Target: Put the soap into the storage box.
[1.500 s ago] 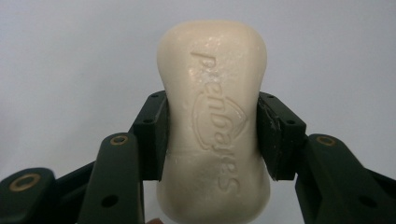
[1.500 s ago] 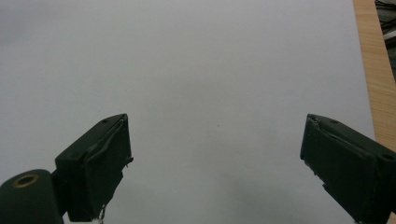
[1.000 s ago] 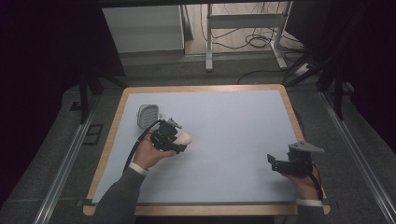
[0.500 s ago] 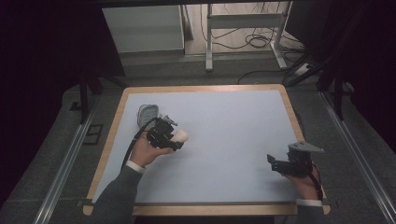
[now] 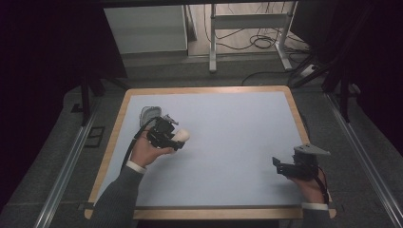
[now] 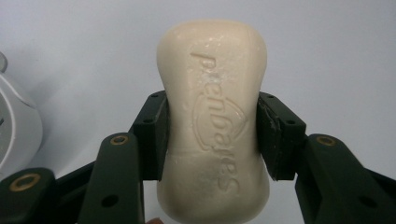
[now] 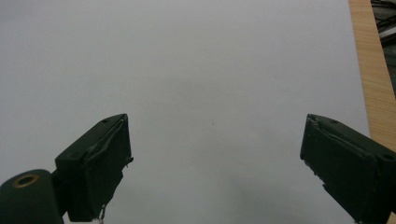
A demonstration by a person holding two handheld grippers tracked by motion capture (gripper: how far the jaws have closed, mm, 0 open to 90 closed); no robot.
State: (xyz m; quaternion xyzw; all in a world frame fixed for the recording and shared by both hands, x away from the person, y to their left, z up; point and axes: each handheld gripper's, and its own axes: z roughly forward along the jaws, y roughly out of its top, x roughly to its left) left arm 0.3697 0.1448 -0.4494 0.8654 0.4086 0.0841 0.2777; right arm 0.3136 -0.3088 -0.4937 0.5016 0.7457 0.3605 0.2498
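left gripper (image 6: pixel 212 135): your left hand holds it over the left part of the table, jaws clenched on the narrow waist of a cream soap bar (image 6: pixel 213 116); both black pads press flat against the bar's sides.
soap bar: it stands lengthwise between the jaws, embossed lettering facing the camera in the left gripper view, its far end jutting past the jaw tips; in the high view it shows as a pale lump (image 5: pixel 182 136) at the front of the gripper, pointing right, above the table's surface.
soap dish: a whitish, rounded dish (image 5: pixel 151 114) sits on the table just beyond your left gripper, toward the far left corner; its edge (image 6: pixel 14 130) shows at the left of the left gripper view, apart from the bar.
right gripper (image 7: pixel 215 163): you hold it low over the near right part of the table, jaws spread wide with nothing between them but bare surface; in the high view it sits (image 5: pixel 278 166) well apart from the soap, its grey plate on top.
table (image 5: pixel 228 123): pale blue-grey top with a wooden rim; the rim runs along the right edge of the right gripper view (image 7: pixel 371 74).
your arms: a grey sleeve (image 5: pixel 121 197) comes in from the near left.
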